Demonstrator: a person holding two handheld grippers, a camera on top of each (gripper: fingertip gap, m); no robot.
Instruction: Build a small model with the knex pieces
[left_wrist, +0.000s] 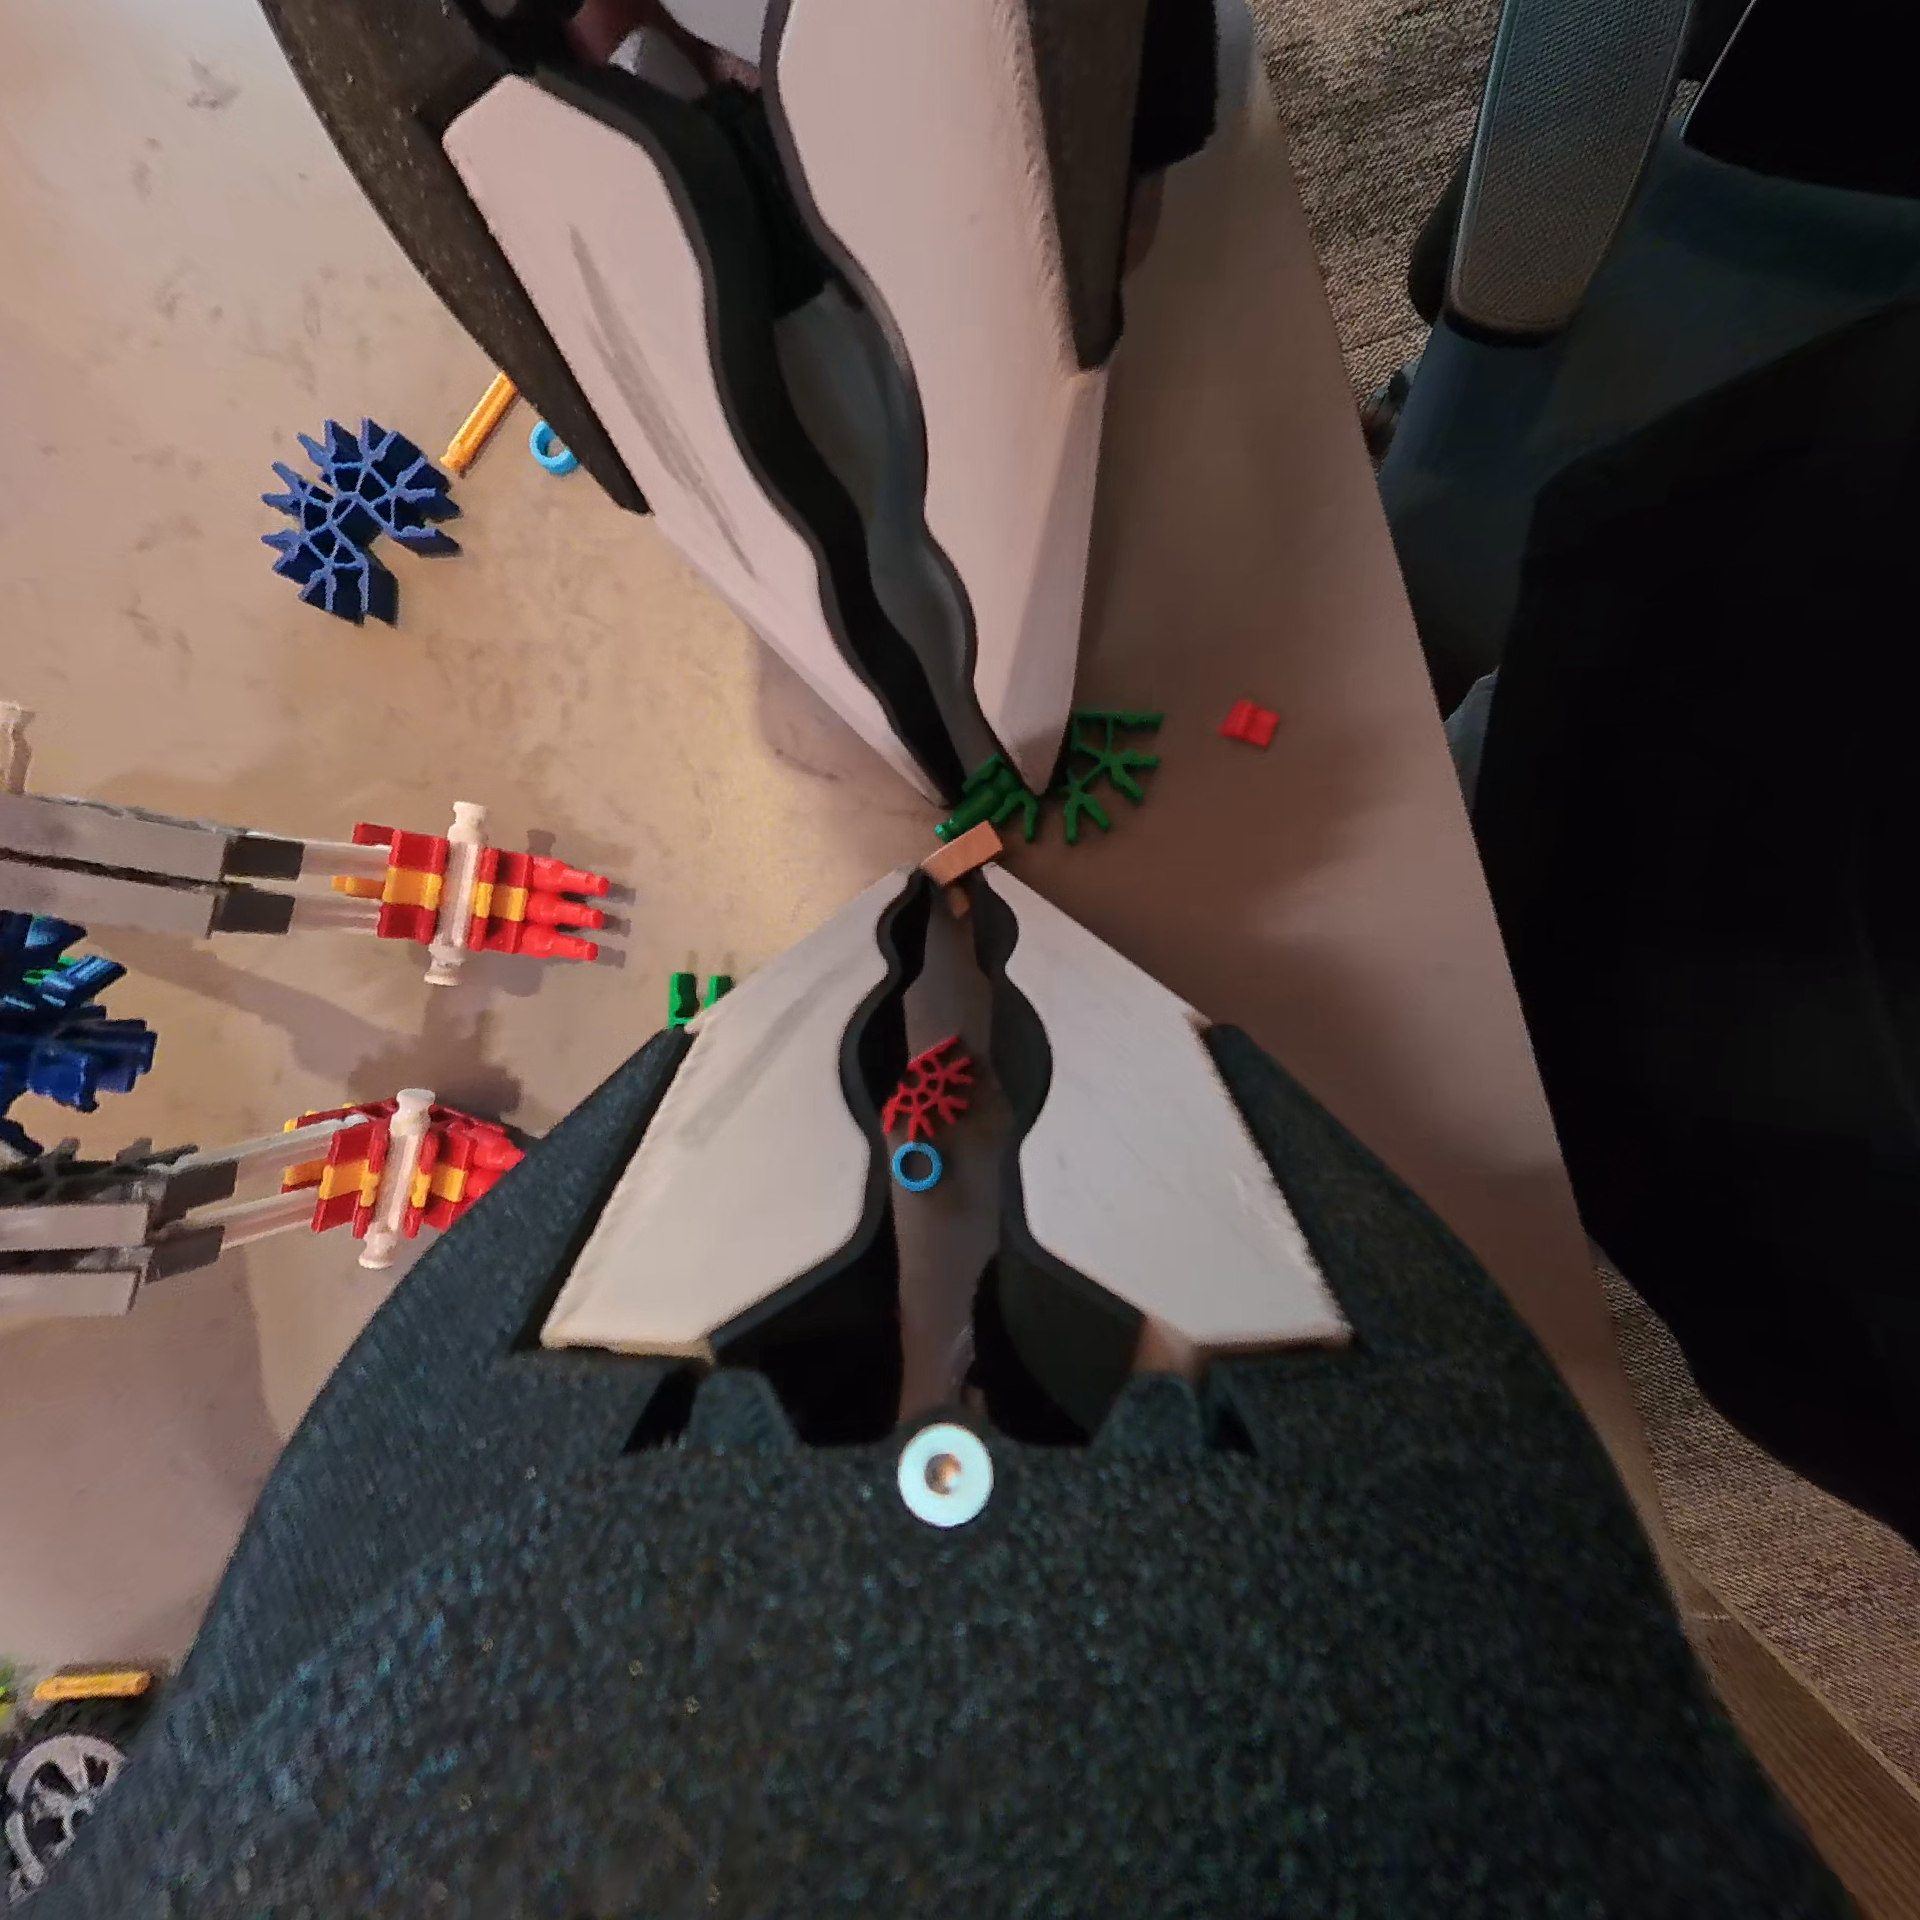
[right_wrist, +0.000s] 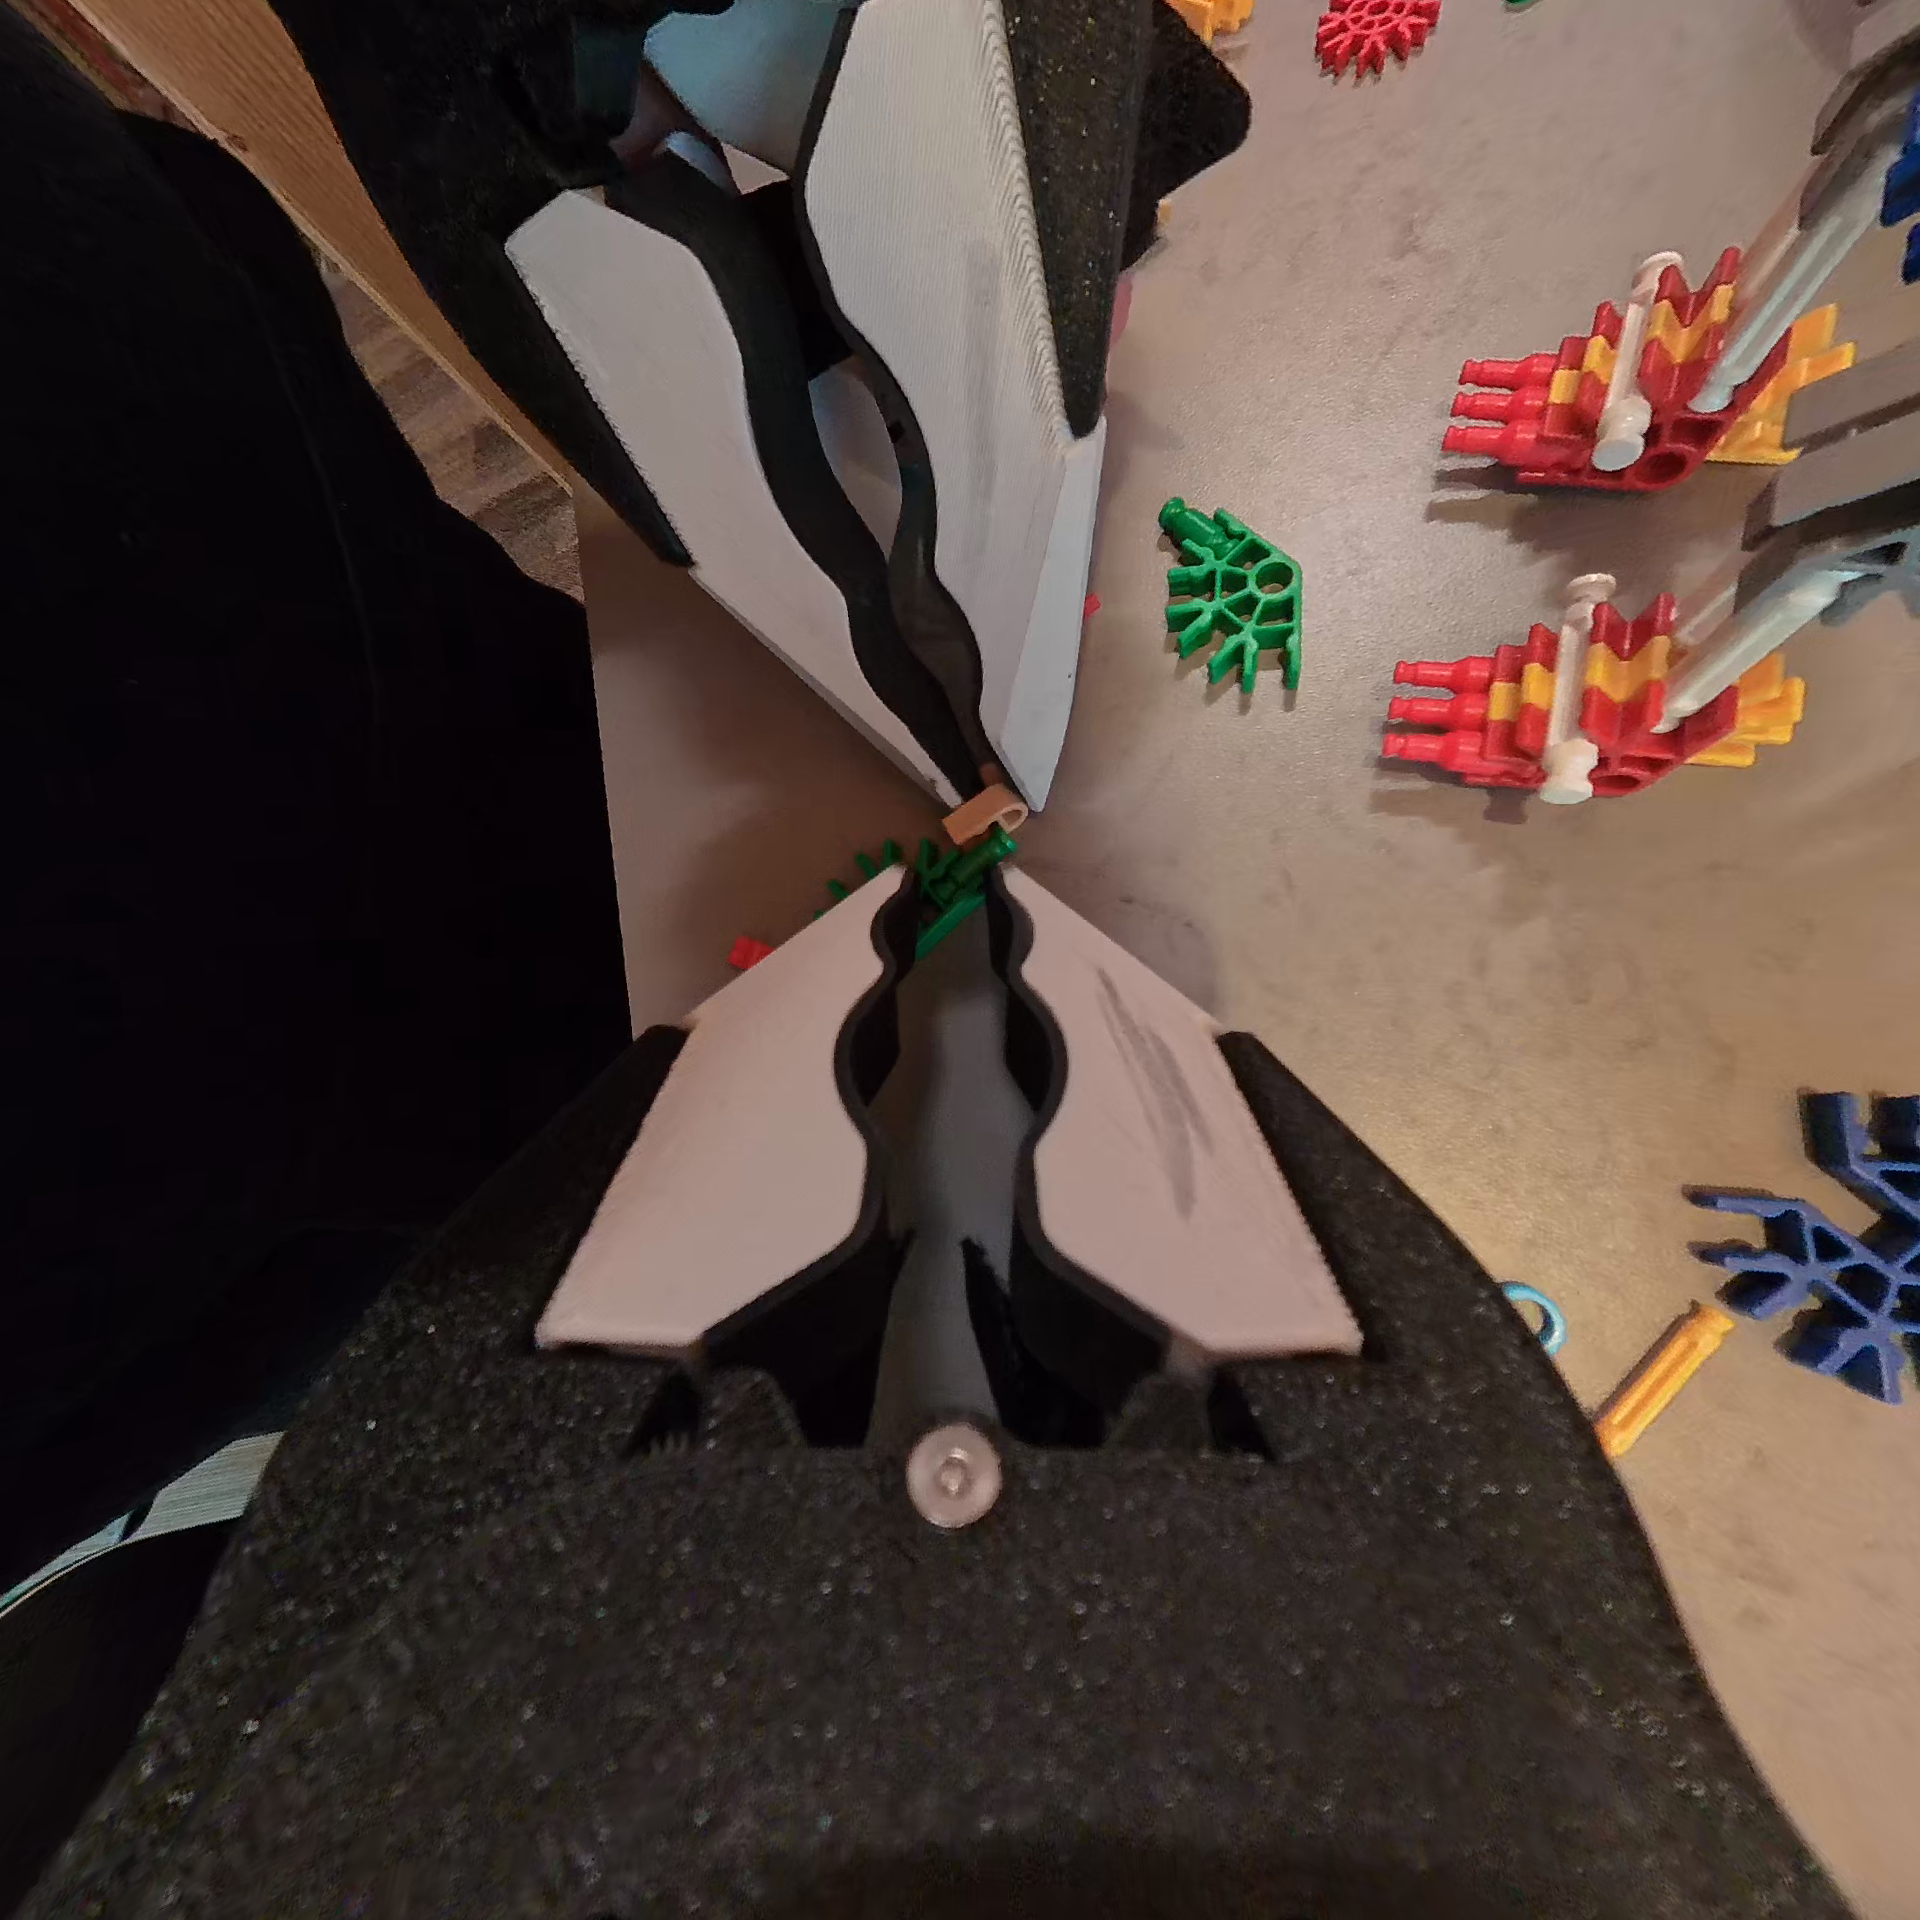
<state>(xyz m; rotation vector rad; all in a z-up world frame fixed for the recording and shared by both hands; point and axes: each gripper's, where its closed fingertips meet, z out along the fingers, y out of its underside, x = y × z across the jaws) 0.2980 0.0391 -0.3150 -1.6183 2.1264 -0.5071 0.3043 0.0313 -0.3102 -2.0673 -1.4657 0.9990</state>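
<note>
In the left wrist view my left gripper (left_wrist: 954, 881) is shut on a small tan clip (left_wrist: 961, 857). My right gripper (left_wrist: 987, 774) comes in from above, tip to tip with it, and is shut on a green connector with a short rod (left_wrist: 987, 800). The tan clip touches the green piece. In the right wrist view my right gripper (right_wrist: 951, 883) holds the green connector (right_wrist: 951, 888), and my left gripper (right_wrist: 987, 784) holds the tan clip (right_wrist: 982, 818) against it. Both are held just above the beige table (right_wrist: 1299, 1039), near its edge.
On the table lie a green connector (right_wrist: 1236, 597), two red and yellow assemblies on grey rods (right_wrist: 1621, 384) (right_wrist: 1590, 696), blue connectors (left_wrist: 358, 514), an orange rod (left_wrist: 478, 421), a red connector (left_wrist: 928, 1086) and a blue ring (left_wrist: 916, 1166). A chair (left_wrist: 1558, 156) stands past the table edge. Less than 4 cm separates the two grippers' tips.
</note>
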